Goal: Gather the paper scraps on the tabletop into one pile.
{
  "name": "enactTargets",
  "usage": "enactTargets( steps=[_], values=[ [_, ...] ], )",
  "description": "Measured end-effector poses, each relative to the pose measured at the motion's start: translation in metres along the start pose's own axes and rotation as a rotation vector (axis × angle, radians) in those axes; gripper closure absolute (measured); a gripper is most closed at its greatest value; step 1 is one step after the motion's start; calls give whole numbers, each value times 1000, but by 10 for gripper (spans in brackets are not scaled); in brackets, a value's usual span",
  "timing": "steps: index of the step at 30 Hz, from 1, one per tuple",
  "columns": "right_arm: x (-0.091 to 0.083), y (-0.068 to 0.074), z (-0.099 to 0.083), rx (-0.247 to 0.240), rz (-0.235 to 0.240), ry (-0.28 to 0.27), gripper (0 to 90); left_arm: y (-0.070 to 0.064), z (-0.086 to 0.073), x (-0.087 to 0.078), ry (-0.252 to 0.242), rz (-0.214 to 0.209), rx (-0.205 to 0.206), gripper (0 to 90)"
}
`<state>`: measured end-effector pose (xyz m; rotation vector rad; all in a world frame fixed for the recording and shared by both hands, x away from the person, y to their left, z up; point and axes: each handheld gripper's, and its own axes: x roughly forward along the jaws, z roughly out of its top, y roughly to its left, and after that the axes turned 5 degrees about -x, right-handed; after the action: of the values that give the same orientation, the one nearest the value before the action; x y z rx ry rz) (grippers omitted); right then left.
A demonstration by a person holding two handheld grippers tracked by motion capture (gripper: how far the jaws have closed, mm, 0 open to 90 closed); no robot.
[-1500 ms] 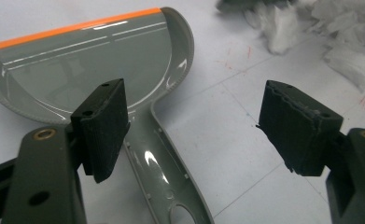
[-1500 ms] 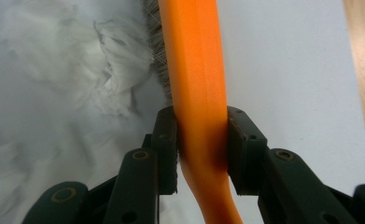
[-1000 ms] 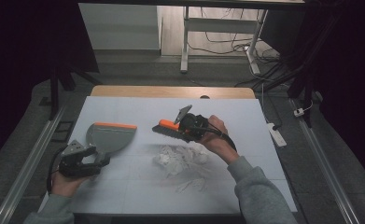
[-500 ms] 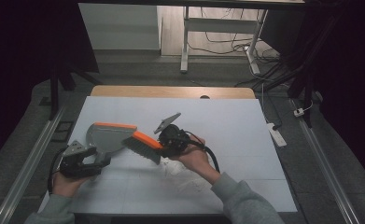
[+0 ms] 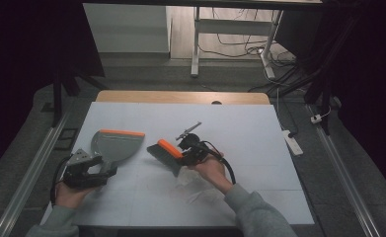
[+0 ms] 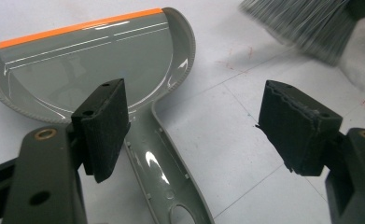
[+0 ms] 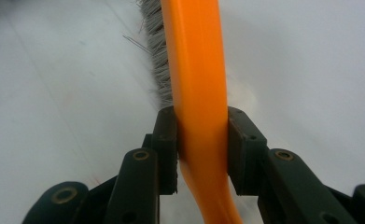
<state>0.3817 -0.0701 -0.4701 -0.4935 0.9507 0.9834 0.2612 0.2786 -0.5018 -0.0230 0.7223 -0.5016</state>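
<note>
- My right gripper is clamped on the orange handle of the brush; its bristles touch the white table near the middle, just beside the dustpan.
- My left gripper is spread wide, jaws either side of the dustpan's grey handle without touching it.
- Bare table lies beyond and to the right of the brush; the left edge is near my left hand.
- Pale crumpled stuff under my right hand is hard to make out.
- The right gripper view blurs the bristles; the left gripper view cuts them off at its top edge.
</note>
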Motion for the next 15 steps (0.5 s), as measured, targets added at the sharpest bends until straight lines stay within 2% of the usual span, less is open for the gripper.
enactTargets(
  steps=[2,4,9,12,15],
  values=[
    [-10,-5,-6,9,-25,-1,676,0,0,1,5,0,2,254],
    [-20,-7,-8,24,-13,-28,675,-1,0,2,9,3,4,254],
    [-44,-5,11,-4,-18,-131,675,-2,0,1,7,2,3,254],
    [-43,-7,26,-4,-29,-150,675,-1,0,1,6,0,3,254],
    [-28,-7,37,-14,-59,-120,675,-1,0,1,6,-1,3,254]
  ],
)
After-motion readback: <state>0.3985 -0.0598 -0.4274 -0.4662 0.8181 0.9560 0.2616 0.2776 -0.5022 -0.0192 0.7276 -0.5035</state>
